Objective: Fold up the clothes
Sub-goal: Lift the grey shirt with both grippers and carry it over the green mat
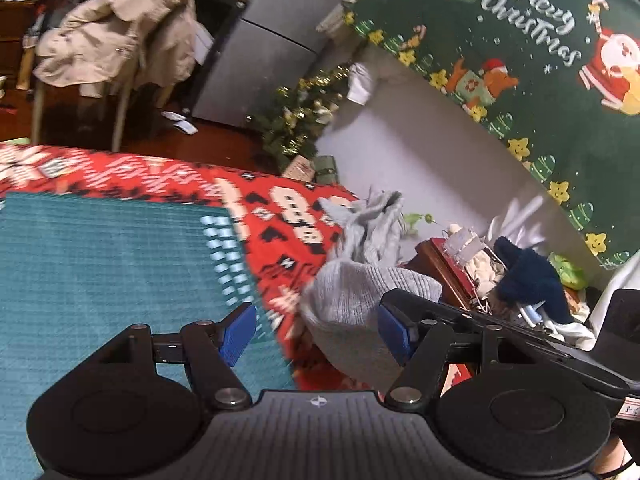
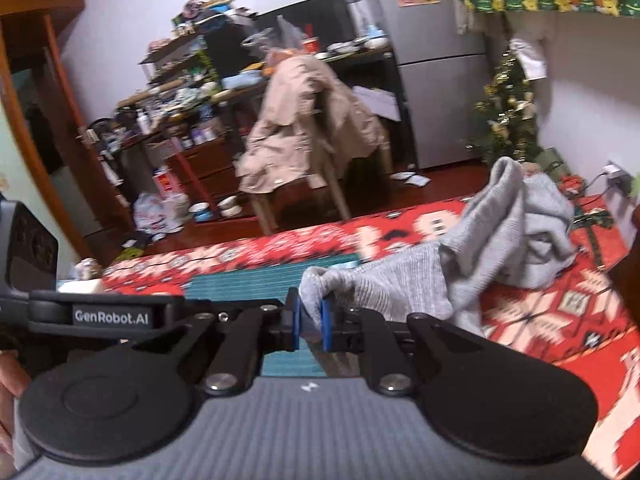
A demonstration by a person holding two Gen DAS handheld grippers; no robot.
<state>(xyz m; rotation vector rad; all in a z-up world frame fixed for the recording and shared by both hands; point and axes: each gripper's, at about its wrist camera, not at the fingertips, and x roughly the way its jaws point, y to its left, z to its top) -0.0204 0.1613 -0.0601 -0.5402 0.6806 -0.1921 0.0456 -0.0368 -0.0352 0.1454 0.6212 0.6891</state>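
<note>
The right gripper (image 2: 310, 318) pinches a corner of a grey knitted garment (image 2: 400, 280), its blue pads closed on the cloth so that only a thin fold shows between them. From that corner the garment stretches up and to the right to a crumpled heap lying on the red patterned blanket (image 2: 560, 320), which covers the work surface. A teal mat (image 2: 256, 280) lies on the blanket below the gripper, mostly hidden behind its black frame.

The left gripper (image 1: 316, 330) has its jaws standing wide apart. The grey garment (image 1: 352, 300) hangs just beyond them, brushing past the right-hand pad (image 1: 394, 332); whether cloth actually touches that pad is hard to tell, and nothing is clamped. The teal mat (image 1: 100, 260) and the red blanket (image 1: 280, 208) are smeared by motion blur, so their patterns are hard to read.

At the right edge of the left wrist view a black casing (image 1: 616, 328), seemingly the other gripper, is cut off by the frame. A sliver of a hand (image 2: 10, 392) shows at the left edge of the right wrist view.

Behind, a beige coat (image 2: 304, 120) is draped over a chair whose seat is hidden. A grey fridge (image 2: 436, 80) stands beside a small Christmas tree (image 2: 504, 112), and a green "Merry Christmas" cloth (image 1: 520, 40) hangs on the wall. The shelves of clutter (image 2: 180, 88) are too blurred to itemise.
</note>
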